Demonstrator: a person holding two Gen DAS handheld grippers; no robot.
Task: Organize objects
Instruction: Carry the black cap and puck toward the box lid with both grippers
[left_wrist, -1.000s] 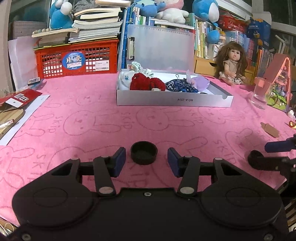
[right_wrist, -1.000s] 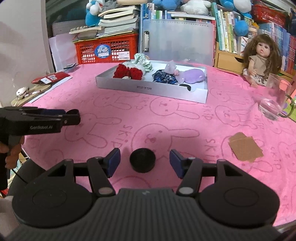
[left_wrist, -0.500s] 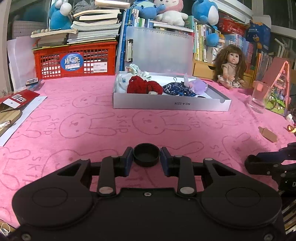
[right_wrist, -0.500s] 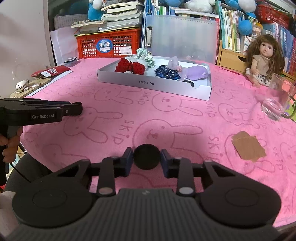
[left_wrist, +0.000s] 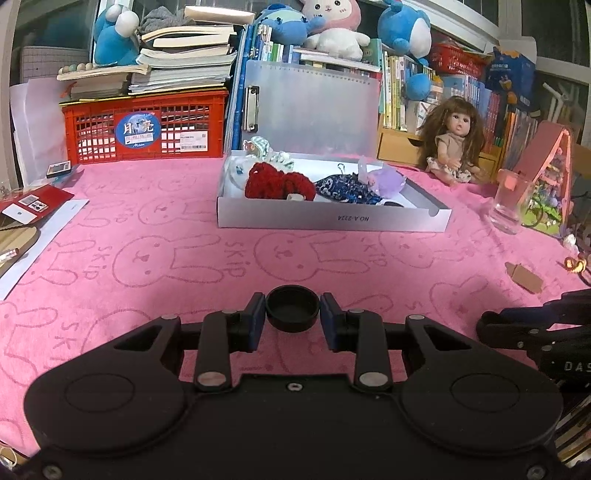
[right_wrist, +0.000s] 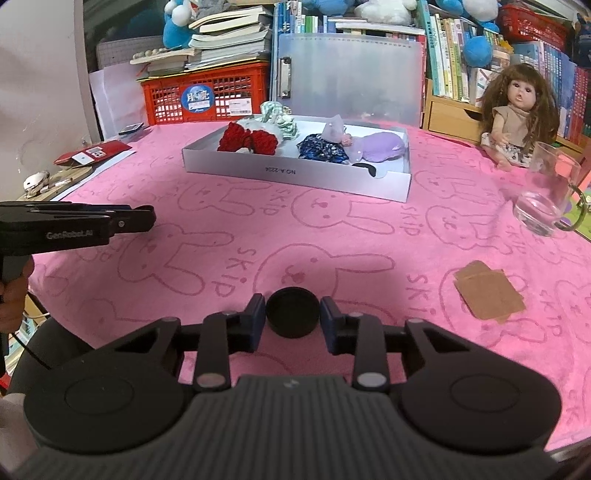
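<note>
Having closed both grippers since a second ago, we now pinch a black cap (left_wrist: 292, 308) in the left gripper (left_wrist: 292, 314) and another (right_wrist: 292, 312) in the right gripper (right_wrist: 292, 314) (both just above the pink cloth (right_wrist: 332, 236)), ready for the grey tray (right_wrist: 295, 171).

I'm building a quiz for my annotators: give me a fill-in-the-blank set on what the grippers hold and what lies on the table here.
1. The left gripper is shut on a small round ___ plastic cap.
2. The right gripper grips a similar cap above a ___ rabbit-print cloth.
3. The shallow white cardboard box holds a red knitted item at its ___ end.

Missing words: black; pink; left
</note>
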